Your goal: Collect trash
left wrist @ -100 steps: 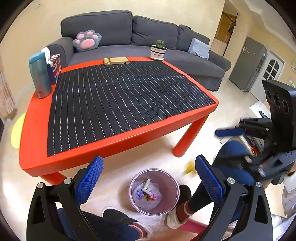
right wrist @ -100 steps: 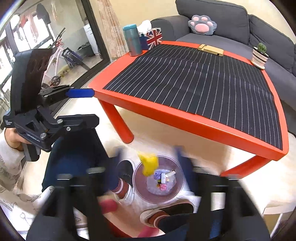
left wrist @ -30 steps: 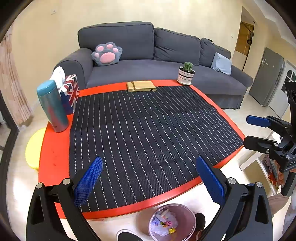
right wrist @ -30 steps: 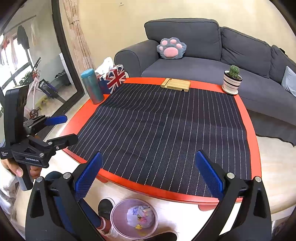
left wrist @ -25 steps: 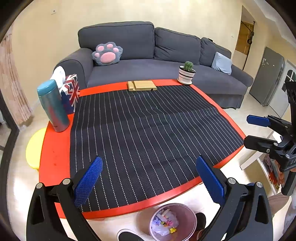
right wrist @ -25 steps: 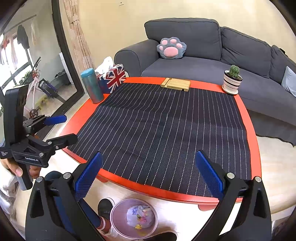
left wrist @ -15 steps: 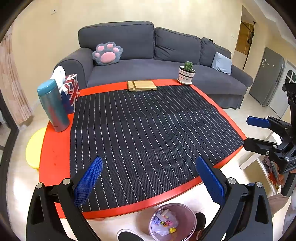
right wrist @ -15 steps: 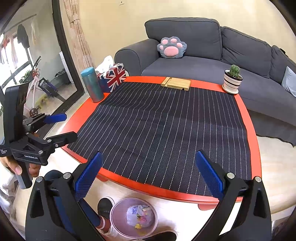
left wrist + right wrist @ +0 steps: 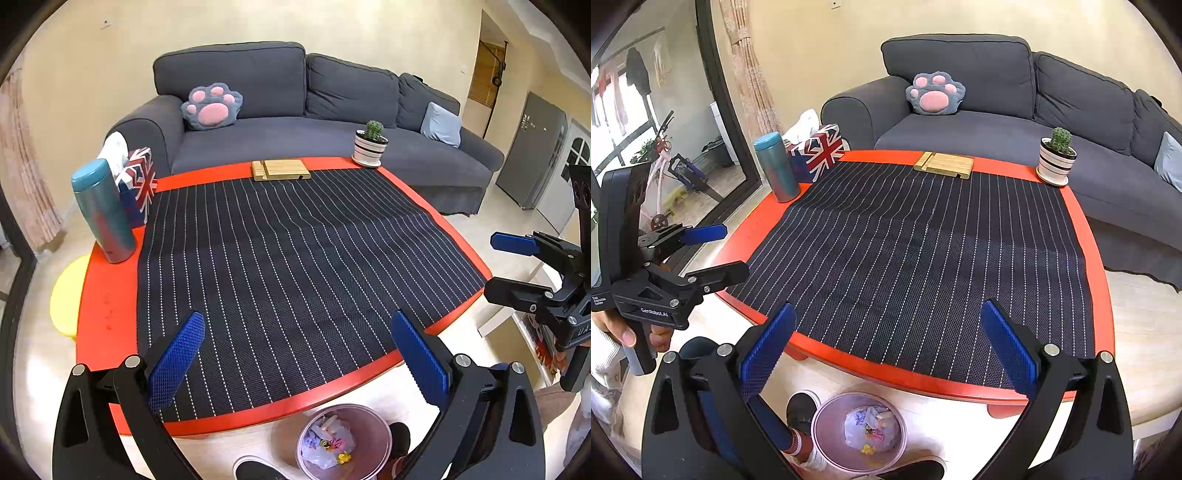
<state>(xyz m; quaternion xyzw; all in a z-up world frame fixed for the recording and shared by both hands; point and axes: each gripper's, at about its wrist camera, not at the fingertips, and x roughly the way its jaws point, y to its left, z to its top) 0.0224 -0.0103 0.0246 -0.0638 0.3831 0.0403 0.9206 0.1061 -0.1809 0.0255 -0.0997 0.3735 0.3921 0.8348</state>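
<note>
Over the red worktop [image 9: 107, 295] I hold both grippers, left [image 9: 299, 354] and right [image 9: 886, 350], jaws open and empty; no litter shows on it, so I risk grabbing the tissue box [image 9: 818, 151] or cactus pot [image 9: 1056, 162] instead of trash for the bin [image 9: 827, 417]

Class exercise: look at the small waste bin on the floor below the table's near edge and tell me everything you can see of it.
The waste bin is small, round and open-topped, with pinkish translucent walls that look like plastic. It stands upright on the pale floor just in front of the red table's near edge, beside a person's dark shoe. A crumpled pale plastic bag lies inside with small colourful scraps, some yellow and pink. No lid is visible. Neither gripper touches it.
</note>
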